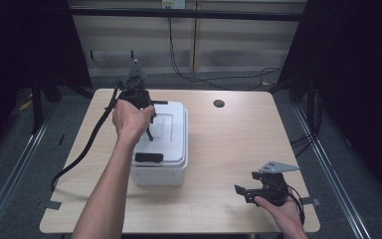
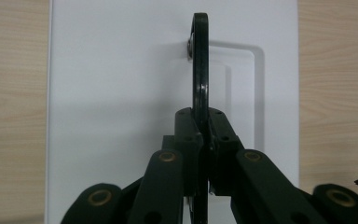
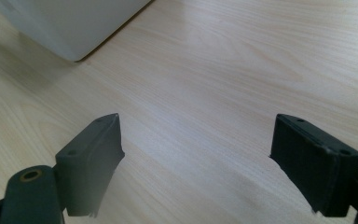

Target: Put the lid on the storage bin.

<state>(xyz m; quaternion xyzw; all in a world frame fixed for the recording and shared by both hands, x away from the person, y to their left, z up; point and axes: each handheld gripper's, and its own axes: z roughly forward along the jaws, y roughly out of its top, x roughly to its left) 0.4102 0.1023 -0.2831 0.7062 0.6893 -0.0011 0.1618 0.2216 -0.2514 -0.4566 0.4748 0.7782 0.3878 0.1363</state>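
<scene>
Handle (image 2: 200, 60) pinched upright by left hand-held gripper (image 2: 204, 122) above box (image 1: 171, 149).

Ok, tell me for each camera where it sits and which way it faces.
High view: fixed above the person's side, looking forward and down on the table; both forearms and hands show.
Left gripper view: rides the left gripper, looking straight down on the white box; its jaws are shut on the lid's black handle.
Right gripper view: rides the right gripper, low over the table; jaws apart.
Shared: the box.

tools: 2 (image 1: 149, 127) (image 1: 243, 191) | white box (image 1: 171, 149): 1 | black handle (image 2: 200, 70): 1 | table (image 1: 238, 144): 1
</scene>
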